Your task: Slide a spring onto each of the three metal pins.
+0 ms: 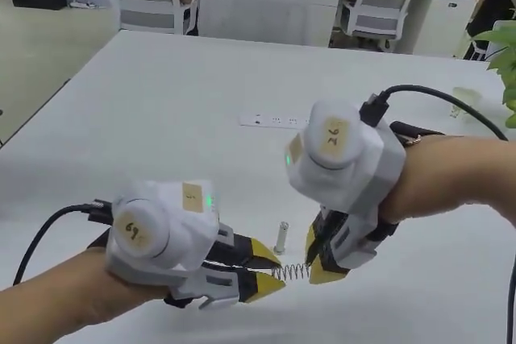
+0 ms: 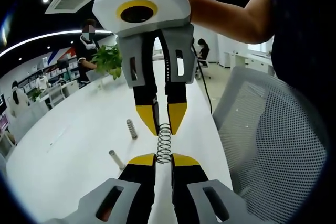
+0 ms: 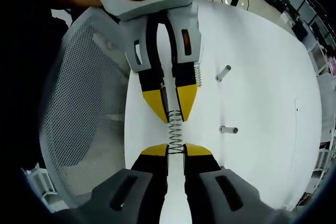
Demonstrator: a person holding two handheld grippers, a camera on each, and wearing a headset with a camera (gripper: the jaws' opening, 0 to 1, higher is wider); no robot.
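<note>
- Between the two grippers, just above the tabletop [image 1: 161,118], a small coil spring [image 2: 164,142] hangs drawn out end to end. The left gripper [image 2: 164,160] has its jaws pressed together on one end, and the right gripper [image 3: 176,150] pinches the other.
- Near the left jaws stands a bare pin [image 2: 115,159]; a second pin [image 2: 131,128] beyond it already wears a spring.
- The risk, as I judge it, is that with both ends clamped neither can go over a pin. One gripper must let go, and a taut spring could flick away across the smooth tabletop, or kink if pulled harder.
- The spring is thin bright wire in open coils, and the pins are short round posts of dull metal. The jaw tips are yellow wedges on black, and the tabletop is matte white.
</note>
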